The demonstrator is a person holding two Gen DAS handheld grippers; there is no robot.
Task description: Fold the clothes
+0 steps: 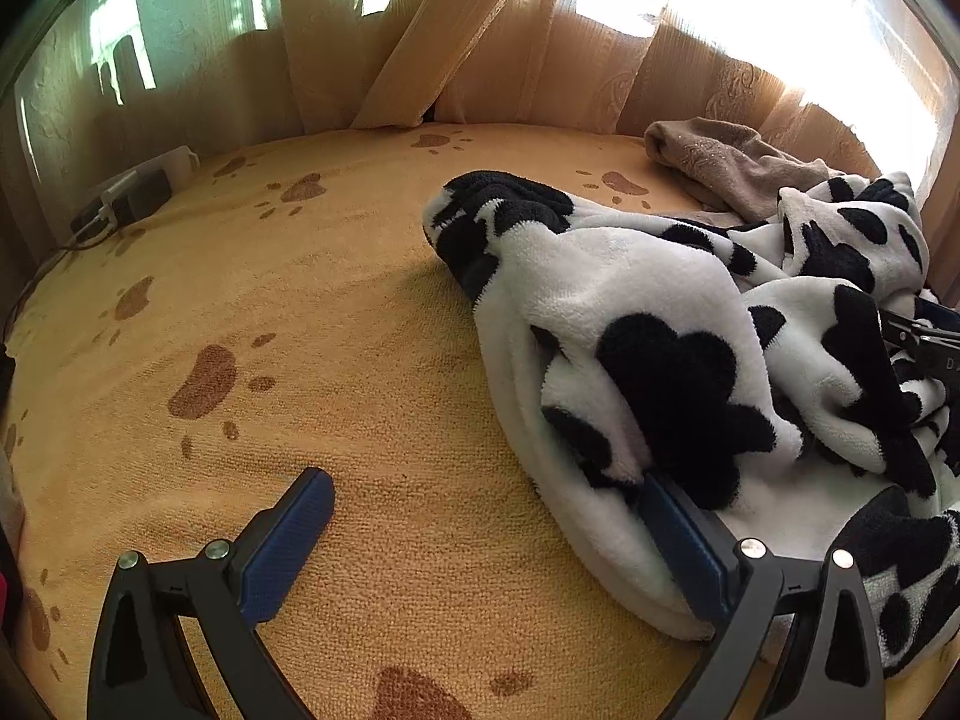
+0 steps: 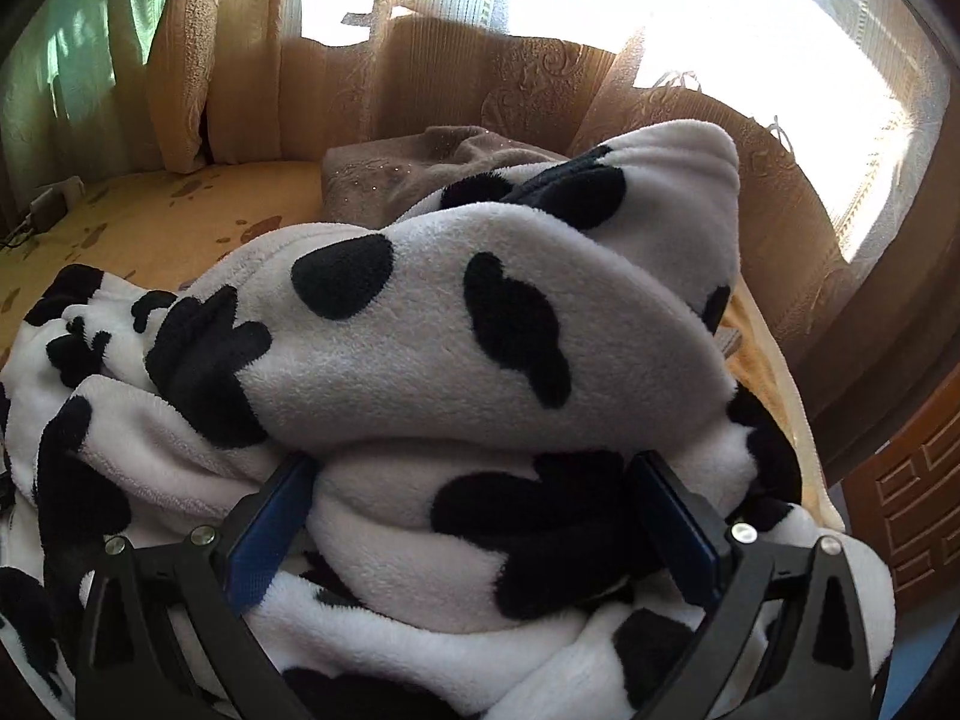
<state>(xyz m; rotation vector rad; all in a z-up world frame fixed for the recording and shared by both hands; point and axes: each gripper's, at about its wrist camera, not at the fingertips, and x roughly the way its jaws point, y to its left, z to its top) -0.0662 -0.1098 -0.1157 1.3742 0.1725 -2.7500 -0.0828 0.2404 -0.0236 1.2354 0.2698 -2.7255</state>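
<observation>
Left gripper (image 1: pixel 486 540): wide open, holding nothing. Left finger (image 1: pixel 288 546) flat over the bare paw-print bedspread (image 1: pixel 300 300); right finger tucked against, perhaps just under, the near hem of the cow-print fleece garment (image 1: pixel 630 312), though the pile hides the tip. Garment entirely to the right of this tool and ahead of it, heaped and rumpled, not folded; long axis running away from the lens toward the far black-and-white end near the curtains (image 1: pixel 420 30). Beyond it, a brown garment (image 1: pixel 720 156), also crumpled.

Right gripper (image 2: pixel 474 516): spread wide too, a thick roll of the same fleece (image 2: pixel 420 324) bulging between the open fingers, straddled rather than pinched. Right gripper clearly the nearer one, sitting in the middle of the heap; left only at its edge. Probably a matter of finding a hem or corner to spread the pile flat toward the open bedspread on the left.
</observation>
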